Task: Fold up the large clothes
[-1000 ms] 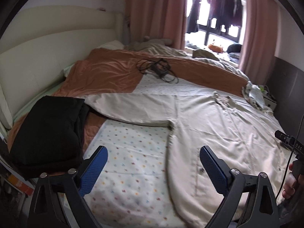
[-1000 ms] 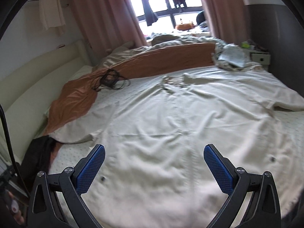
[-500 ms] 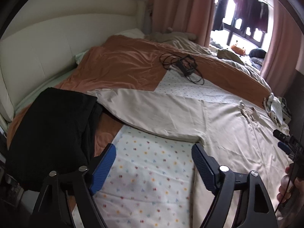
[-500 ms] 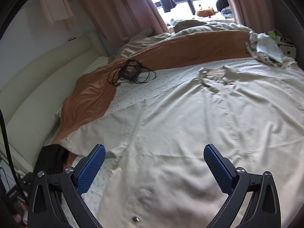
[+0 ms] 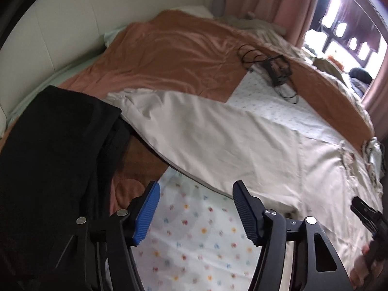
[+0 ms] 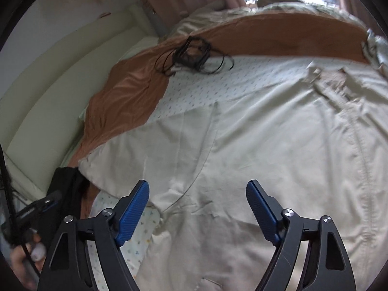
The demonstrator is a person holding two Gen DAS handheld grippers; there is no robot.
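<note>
Lying flat, beige shirt (image 6: pixel 266 126) — sleeve (image 5: pixel 206 135) toward headboard (image 5: pixel 48 48) — both jaws apart, empty.

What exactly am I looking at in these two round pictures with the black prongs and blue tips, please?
Each picture comes from a fisheye camera on a hand-held gripper that a person carries, one per hand. The left hand-held gripper and the right hand-held gripper are both open and hold nothing. On the bed, a large beige shirt lies spread flat, its sleeve reaching toward a folded black garment. An orange blanket and a tangled black cable lie further back.
</note>
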